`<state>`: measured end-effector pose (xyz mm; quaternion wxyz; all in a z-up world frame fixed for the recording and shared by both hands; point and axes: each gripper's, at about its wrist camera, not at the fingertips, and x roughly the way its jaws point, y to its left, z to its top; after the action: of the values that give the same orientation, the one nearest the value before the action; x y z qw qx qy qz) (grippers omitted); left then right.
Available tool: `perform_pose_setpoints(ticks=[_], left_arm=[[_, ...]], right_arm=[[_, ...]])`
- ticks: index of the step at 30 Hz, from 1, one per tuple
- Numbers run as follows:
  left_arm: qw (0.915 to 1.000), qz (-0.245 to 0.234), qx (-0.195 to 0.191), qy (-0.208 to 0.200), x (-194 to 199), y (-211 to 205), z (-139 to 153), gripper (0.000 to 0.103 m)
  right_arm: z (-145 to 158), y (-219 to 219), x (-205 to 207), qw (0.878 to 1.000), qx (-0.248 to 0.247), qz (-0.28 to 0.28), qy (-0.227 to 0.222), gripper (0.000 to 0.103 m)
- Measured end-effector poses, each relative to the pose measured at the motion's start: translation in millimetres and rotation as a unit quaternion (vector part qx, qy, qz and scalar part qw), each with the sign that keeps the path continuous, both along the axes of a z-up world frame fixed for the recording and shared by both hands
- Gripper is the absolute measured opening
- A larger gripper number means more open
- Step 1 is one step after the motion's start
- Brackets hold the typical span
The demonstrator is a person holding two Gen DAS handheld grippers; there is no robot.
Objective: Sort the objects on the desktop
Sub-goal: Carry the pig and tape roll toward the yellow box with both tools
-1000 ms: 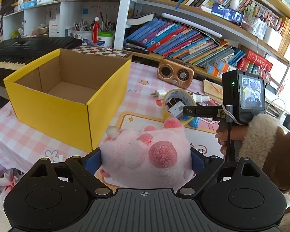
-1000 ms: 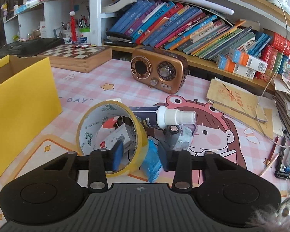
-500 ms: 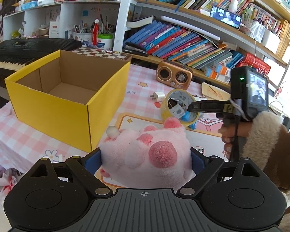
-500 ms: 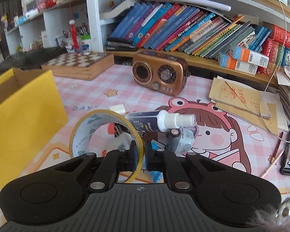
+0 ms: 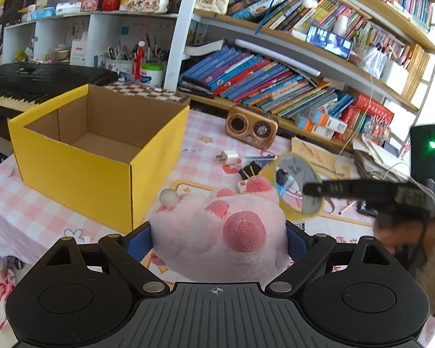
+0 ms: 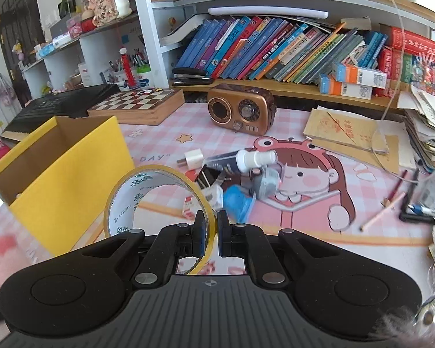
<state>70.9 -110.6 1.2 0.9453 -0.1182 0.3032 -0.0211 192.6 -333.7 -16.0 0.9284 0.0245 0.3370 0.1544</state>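
Note:
My left gripper [image 5: 219, 239] holds a pink plush toy [image 5: 223, 229] between its wide-set blue pads, just right of the open yellow box [image 5: 95, 168]. My right gripper [image 6: 209, 232] is shut on the wall of a yellow tape roll [image 6: 148, 200], lifted off the mat. In the left wrist view that tape roll [image 5: 297, 187] hangs from the right gripper's fingers [image 5: 333, 187] above the plush. The yellow box [image 6: 63, 179] sits to the left in the right wrist view, with nothing inside it.
On the pink checked cloth lie a spray bottle [image 6: 240, 159], a white charger plug [image 6: 192, 158], a black clip [image 6: 208, 175], a small white carton [image 6: 201, 201] and a blue wrapper [image 6: 237, 203]. A brown radio [image 6: 240, 111], a chessboard [image 6: 136, 105] and paper stacks [image 6: 429, 133] stand behind.
The right gripper closed on the tape roll's wall and lifted it off the table, toward the left. The left gripper kept still with the plush.

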Motion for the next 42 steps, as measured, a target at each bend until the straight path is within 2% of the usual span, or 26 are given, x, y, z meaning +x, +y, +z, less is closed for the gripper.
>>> perform_pose_setpoints(ticks=[12, 29, 42], left_arm=[[0.9991, -0.036, -0.013, -0.015, -24, 37, 7, 0.092], [0.9962, -0.083, -0.024, -0.007, -69, 104, 0, 0.092], [0.997, -0.07, -0.033, -0.005, -103, 151, -4, 0.092]], right_arm=[[11, 11, -77, 0.999, 0.014, -0.048, 0.02, 0.007], [5, 84, -172, 0.996, 0.012, -0.076, 0.043, 0.007], [4, 134, -214, 0.997, 0.009, -0.072, 0.039, 0.007]])
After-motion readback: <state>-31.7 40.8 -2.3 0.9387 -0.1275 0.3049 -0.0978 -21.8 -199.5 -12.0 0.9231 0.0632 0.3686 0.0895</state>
